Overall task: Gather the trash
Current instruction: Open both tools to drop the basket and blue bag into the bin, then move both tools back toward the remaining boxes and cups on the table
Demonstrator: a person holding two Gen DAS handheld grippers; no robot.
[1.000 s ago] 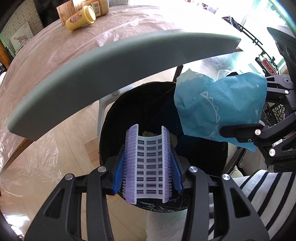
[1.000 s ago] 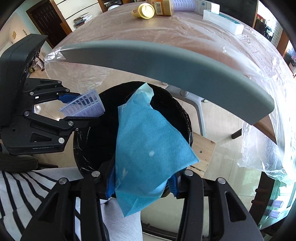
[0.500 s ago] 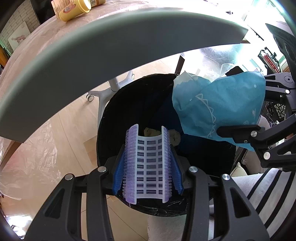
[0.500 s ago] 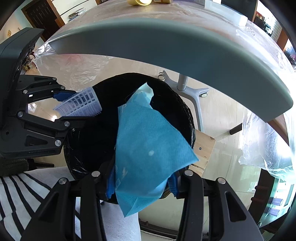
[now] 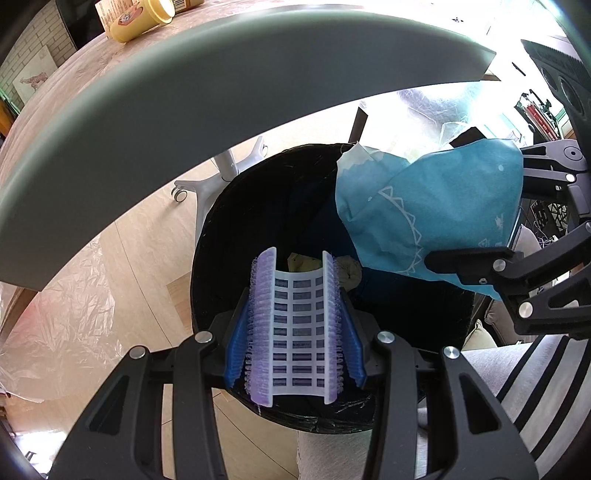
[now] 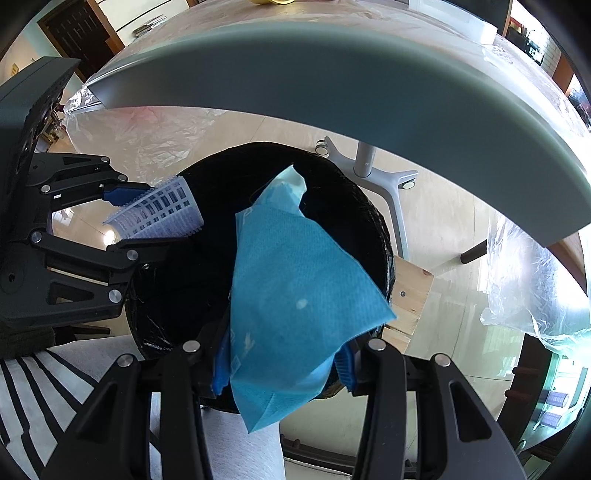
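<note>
A black-lined trash bin [image 5: 258,206] [image 6: 354,206] stands on the floor under the table edge. My left gripper [image 5: 295,328] is shut on a purple and white hair roller [image 5: 295,325], held above the bin's near rim. The same roller [image 6: 159,214] shows at the left of the right wrist view, over the bin's left side. My right gripper [image 6: 282,360] is shut on a blue wrapper bag [image 6: 291,295], which hangs over the bin's opening. That bag [image 5: 436,206] appears at the right in the left wrist view. Some scraps [image 5: 347,269] lie in the bin's bottom.
The grey table edge [image 5: 184,92] [image 6: 332,74] arches over the bin, with a yellow cup [image 5: 140,18] on the plastic-covered top. A white chair base [image 5: 214,181] [image 6: 376,177] stands behind the bin. A wooden block [image 6: 410,295] sits beside it. A person's striped garment [image 5: 524,387] is close by.
Both views have shifted so the bin sits more centred beneath the grippers and the table edge fills more of the top. Both grips are unchanged.
</note>
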